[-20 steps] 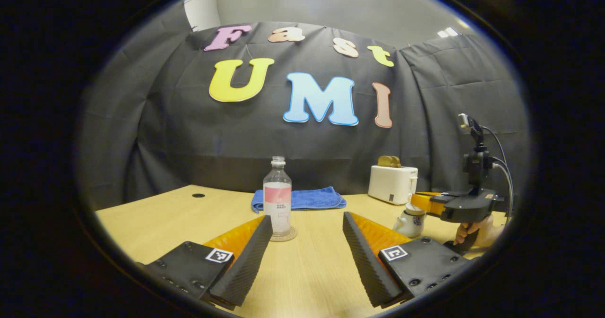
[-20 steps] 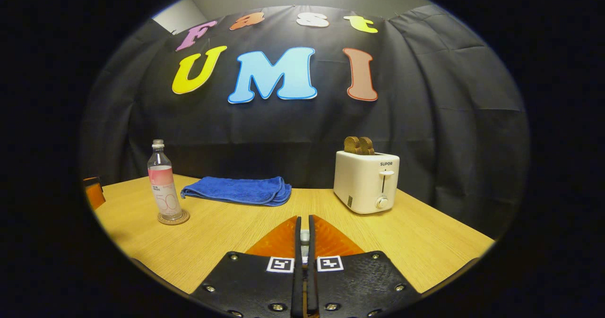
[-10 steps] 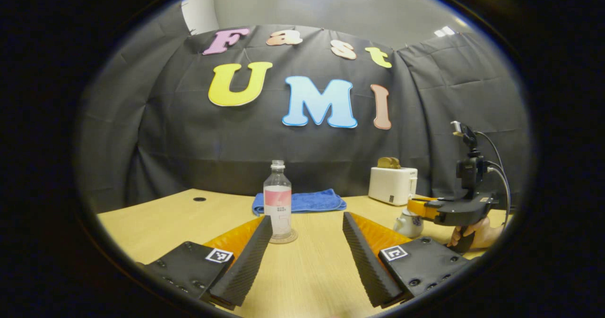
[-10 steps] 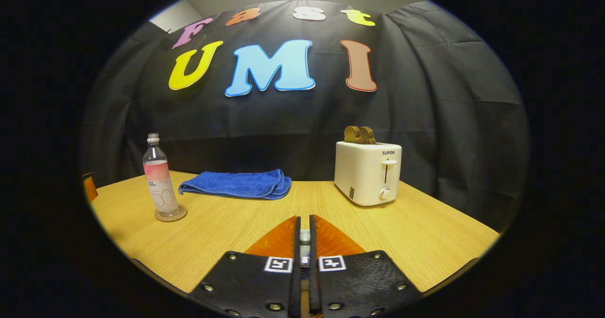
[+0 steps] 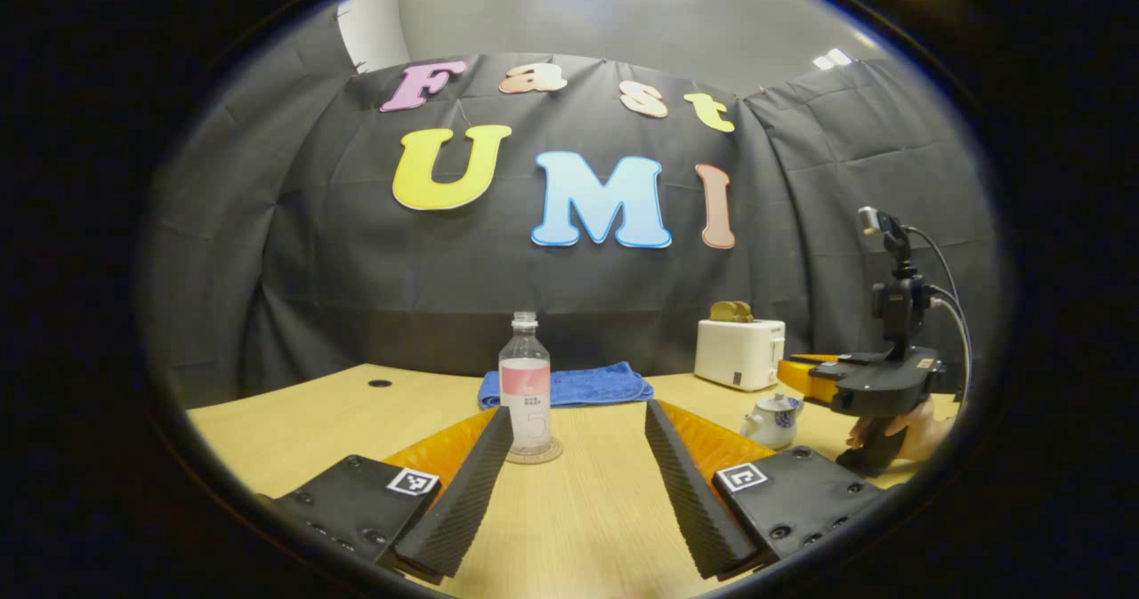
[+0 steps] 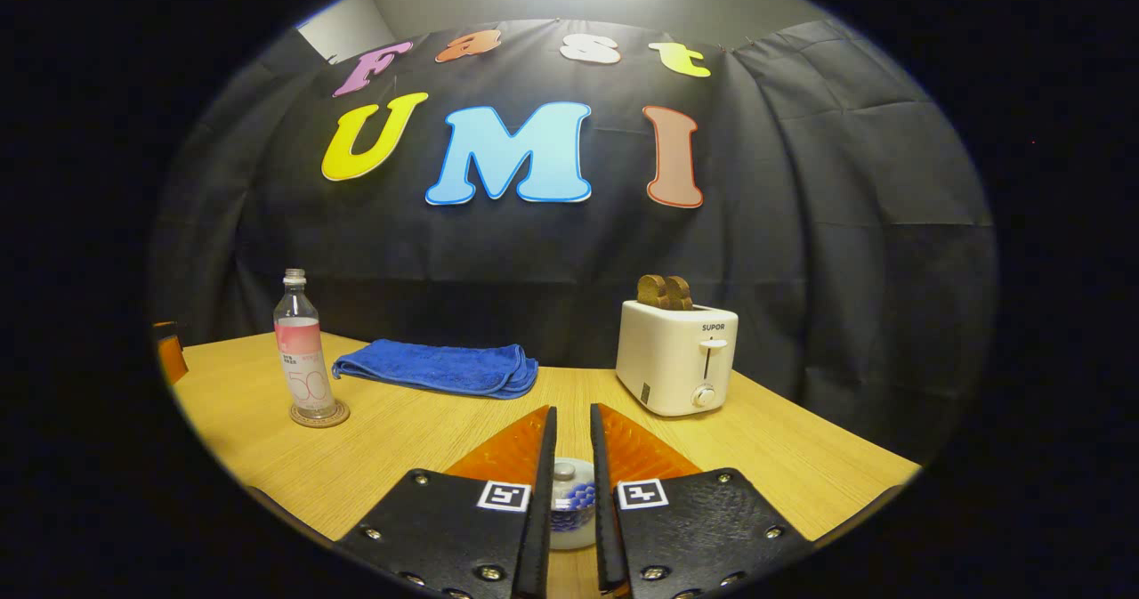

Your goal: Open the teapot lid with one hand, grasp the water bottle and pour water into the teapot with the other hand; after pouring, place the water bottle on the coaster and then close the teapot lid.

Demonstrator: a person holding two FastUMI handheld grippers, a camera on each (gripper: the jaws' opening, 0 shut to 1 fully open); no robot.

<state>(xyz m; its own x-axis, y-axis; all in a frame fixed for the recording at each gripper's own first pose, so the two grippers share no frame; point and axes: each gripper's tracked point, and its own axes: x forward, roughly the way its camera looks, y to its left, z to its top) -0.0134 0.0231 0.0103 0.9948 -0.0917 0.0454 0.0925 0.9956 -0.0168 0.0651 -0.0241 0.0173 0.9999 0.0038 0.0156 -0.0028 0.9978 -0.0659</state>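
Note:
A clear water bottle [image 5: 525, 385] with a pink label stands on a round coaster [image 5: 534, 453], just beyond my left gripper [image 5: 574, 443], which is wide open and holds nothing. A small white teapot [image 5: 772, 419] with blue pattern sits to the right with its lid on. My right gripper [image 5: 795, 375], held by a hand [image 5: 921, 423], hovers just above and to the right of it. In the right gripper view the teapot lid [image 6: 566, 490] shows below the narrow gap of my right gripper [image 6: 572, 414], whose fingers stand slightly apart, off the knob. The bottle [image 6: 302, 359] and coaster [image 6: 319, 416] stand far left.
A folded blue towel [image 6: 436, 368] lies at the back of the wooden table [image 6: 427, 457], behind the bottle. A white toaster [image 6: 681, 363] with toast in it stands back right. A small cable hole [image 5: 380, 384] sits in the table's far left.
My right gripper's fingers, shut a second ago, have parted a little and the gripper has risen off the teapot. The left gripper has hardly moved.

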